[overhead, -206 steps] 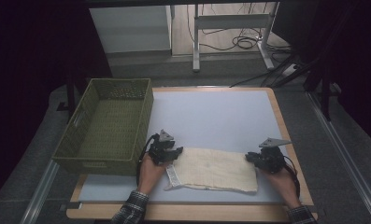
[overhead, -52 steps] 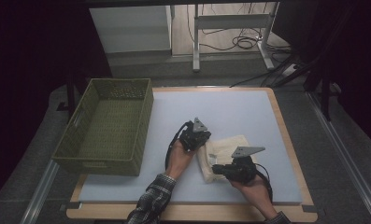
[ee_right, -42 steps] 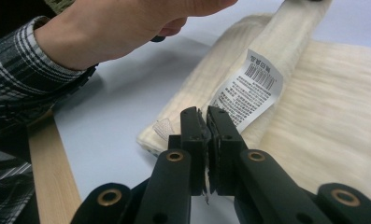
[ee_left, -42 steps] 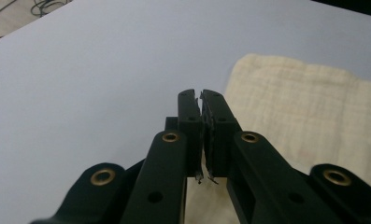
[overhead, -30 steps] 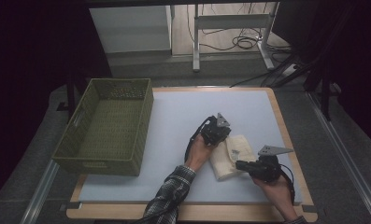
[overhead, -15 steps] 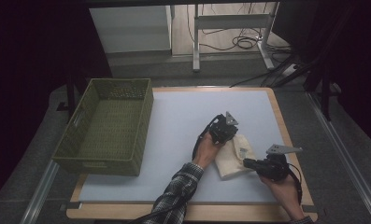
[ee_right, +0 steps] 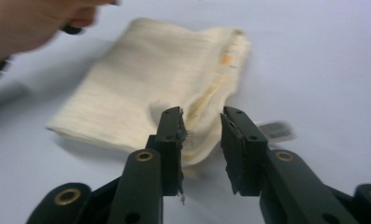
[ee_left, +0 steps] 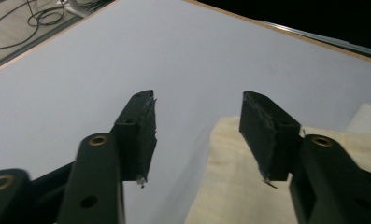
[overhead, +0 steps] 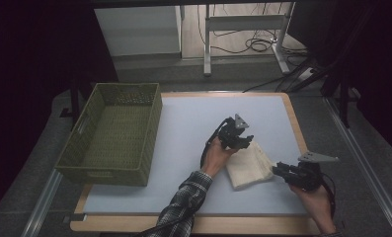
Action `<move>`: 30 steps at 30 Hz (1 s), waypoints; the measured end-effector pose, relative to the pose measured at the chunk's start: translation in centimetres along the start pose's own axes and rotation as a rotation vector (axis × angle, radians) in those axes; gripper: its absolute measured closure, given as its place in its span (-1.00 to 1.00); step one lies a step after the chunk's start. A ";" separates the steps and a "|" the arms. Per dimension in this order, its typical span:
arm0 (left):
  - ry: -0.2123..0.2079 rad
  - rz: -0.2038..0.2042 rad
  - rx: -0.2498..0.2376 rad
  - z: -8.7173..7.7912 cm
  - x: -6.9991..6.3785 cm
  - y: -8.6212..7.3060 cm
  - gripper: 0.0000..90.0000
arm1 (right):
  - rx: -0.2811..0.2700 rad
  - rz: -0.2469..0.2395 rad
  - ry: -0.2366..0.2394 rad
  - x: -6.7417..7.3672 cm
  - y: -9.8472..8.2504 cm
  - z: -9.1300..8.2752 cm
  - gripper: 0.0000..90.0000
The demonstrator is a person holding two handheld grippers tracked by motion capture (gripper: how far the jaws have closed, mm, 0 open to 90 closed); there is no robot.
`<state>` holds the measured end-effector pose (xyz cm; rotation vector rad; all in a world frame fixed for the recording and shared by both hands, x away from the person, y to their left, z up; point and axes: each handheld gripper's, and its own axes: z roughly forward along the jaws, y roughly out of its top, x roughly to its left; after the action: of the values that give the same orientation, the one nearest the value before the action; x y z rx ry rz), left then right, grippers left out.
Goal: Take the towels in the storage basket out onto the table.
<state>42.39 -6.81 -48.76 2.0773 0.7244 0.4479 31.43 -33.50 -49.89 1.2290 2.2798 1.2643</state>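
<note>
Both just opening: left gripper [overhead: 246, 141] released above the folded cream cloth [overhead: 249, 165] on the desk [overhead: 183, 128], right gripper [overhead: 277, 170] released at its corner.

Right gripper [ee_right: 201, 126] w/ jaws apart, just been opening; nothing pressed between them. Corner of the folded cream cloth [ee_right: 160, 79] lies in the gap, pads not gripping it. Cloth flat on the pale table [ee_right: 323, 56], folded edges stacked on its right side, small orange mark there. Small white tag [ee_right: 276, 130] sticks out just right of the right jaw. Person's hand [ee_right: 29, 23] at top left, blurred, near the cloth's far corner.
</note>
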 end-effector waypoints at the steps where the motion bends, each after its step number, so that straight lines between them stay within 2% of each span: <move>1: 0.001 -0.001 0.003 -0.3 0.1 -0.2 -0.05 | 0.000 0.005 -0.013 -0.3 -0.2 -0.2 0.49; 5: 0.006 -0.012 0.016 -1.5 0.5 -1.5 -0.19 | 0.007 0.009 -0.068 -1.3 -0.5 -1.2 0.48; 8: 0.011 -0.028 0.036 -2.6 1.0 -2.8 -0.30 | -0.009 0.013 -0.060 -1.2 -0.1 -1.7 0.49; 13: 0.025 -0.062 0.079 -4.7 1.8 -5.2 -0.51 | -0.006 -0.021 -0.031 -0.1 1.4 -1.3 0.58; 20: 0.023 -0.114 0.152 -7.6 1.8 -9.0 -0.68 | 0.036 -0.092 -0.010 1.9 2.8 1.2 0.57; 25: 0.049 -0.123 0.197 -9.3 1.6 -11.9 -0.73 | 0.125 -0.133 -0.064 2.1 2.5 3.7 0.47; 27: 0.059 -0.139 0.205 -9.8 1.6 -12.8 -0.74 | 0.141 -0.127 -0.055 1.9 2.2 4.3 0.48; 28: 0.063 -0.143 0.209 -10.0 1.6 -13.2 -0.74 | 0.147 -0.122 -0.051 1.9 2.2 4.5 0.51; 30: 0.047 -0.163 0.183 -10.3 1.9 -13.9 -0.75 | 0.167 -0.130 -0.052 2.0 2.1 4.8 0.81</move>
<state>33.60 7.06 -54.39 2.1612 0.9868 0.3506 34.10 -28.65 -50.73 1.1306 2.4240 1.0037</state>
